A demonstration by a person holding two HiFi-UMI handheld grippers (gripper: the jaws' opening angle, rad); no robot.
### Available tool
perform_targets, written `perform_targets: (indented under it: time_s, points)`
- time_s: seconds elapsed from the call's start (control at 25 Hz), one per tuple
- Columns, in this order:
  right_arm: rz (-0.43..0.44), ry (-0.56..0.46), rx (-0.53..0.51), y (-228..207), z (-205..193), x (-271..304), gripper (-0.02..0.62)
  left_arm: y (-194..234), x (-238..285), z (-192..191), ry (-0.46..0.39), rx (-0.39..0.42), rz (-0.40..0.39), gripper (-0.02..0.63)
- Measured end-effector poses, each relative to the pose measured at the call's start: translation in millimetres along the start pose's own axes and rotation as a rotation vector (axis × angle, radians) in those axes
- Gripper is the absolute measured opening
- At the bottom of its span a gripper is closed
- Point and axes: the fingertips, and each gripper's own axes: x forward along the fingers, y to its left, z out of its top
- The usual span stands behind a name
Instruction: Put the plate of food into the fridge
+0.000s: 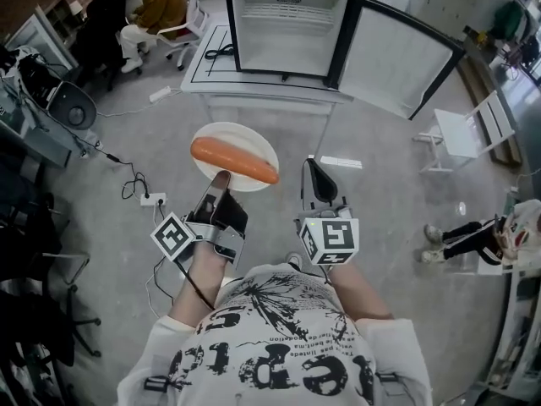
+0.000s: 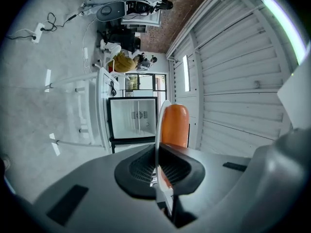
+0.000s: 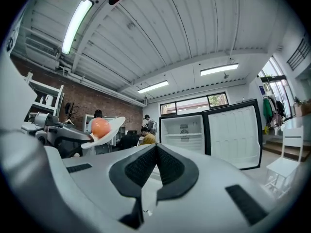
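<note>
My left gripper [image 1: 221,178] is clamped on the near rim of the white plate [image 1: 221,134], with the jaws almost together and only the thin rim between them. 1 long orange sausage [image 1: 234,160] lies across the plate. I hold the plate roughly level above the grey floor [image 1: 380,227], out in front of me. My right gripper [image 1: 310,164] sits just beside the plate's right edge without touching it, its 2 jaws pressed together on nothing. Ahead, the small fridge [image 1: 287,28] stands on a white table [image 1: 254,90] with its door [image 1: 397,53] swung wide to the right. Its inside is white with 1 wire shelf [image 1: 283,15]. The plate is short of the table and not yet in the fridge. A white chair [image 1: 463,134] stands right of the door.
</note>
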Motion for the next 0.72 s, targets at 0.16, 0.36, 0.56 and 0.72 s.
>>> perform_targets:
  time_s: [0.16,0.36,0.56,0.72]
  points:
    - [0.023,0.015,0.031,-53.9,-1.0,28.5,0.000,6.6,51.2,-22.1,-0.019,-0.005,0.010,0.020]
    - [0.048,0.033,0.069,-81.4,-16.1,53.4,0.000,24.5,89.4,-26.5,-0.037,-0.008,0.051,0.020]
    - [0.039,0.058,0.088,-115.8,-25.6,83.5,0.000,34.3,133.2,-23.1,-0.040,-0.008,0.069,0.020]
    - [0.005,0.035,0.067,-144.2,-22.3,109.2,0.000,47.2,176.4,-18.8,-0.008,-0.021,0.065,0.020]
